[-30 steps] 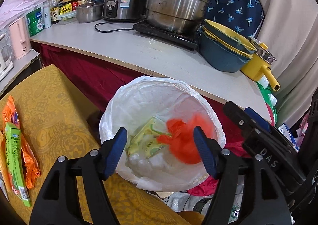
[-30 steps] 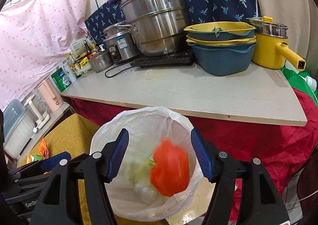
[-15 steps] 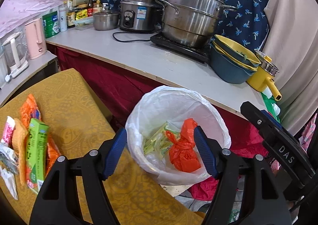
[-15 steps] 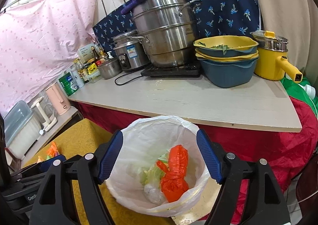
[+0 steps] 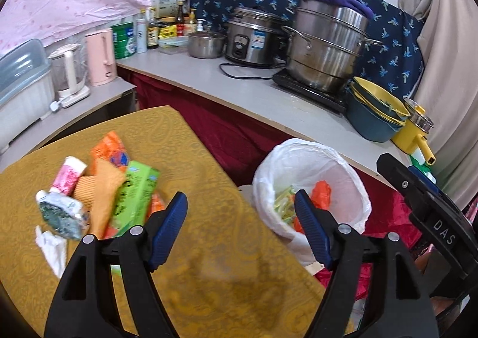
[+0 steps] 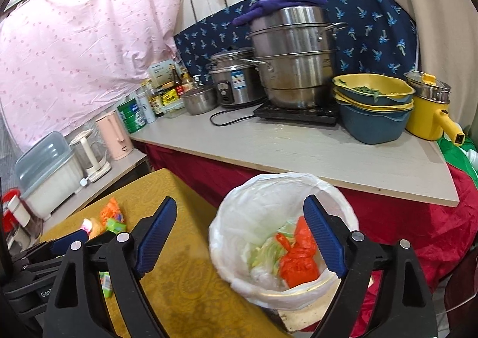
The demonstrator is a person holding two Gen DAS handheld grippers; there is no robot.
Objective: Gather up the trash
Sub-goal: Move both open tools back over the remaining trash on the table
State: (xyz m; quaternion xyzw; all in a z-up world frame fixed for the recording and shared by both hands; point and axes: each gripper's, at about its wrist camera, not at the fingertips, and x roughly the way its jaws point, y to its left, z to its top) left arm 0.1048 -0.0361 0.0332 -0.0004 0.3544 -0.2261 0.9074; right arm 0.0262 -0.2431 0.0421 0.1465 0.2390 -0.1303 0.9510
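Lettering "DAS" is showing on your right gripper [image 6: 239,236], which, like your left gripper [image 5: 240,229], you are holding wide open and empty above the yellow table [image 5: 227,287].

Your left gripper [image 5: 240,230] has bare yellow worktop [image 5: 209,278] beneath its wide-apart jaws; the trash pile [image 5: 101,188] crowds its left, the lined bin [image 5: 310,185] stands beside the worktop's edge, and your right gripper [image 5: 433,218] blocks the far right
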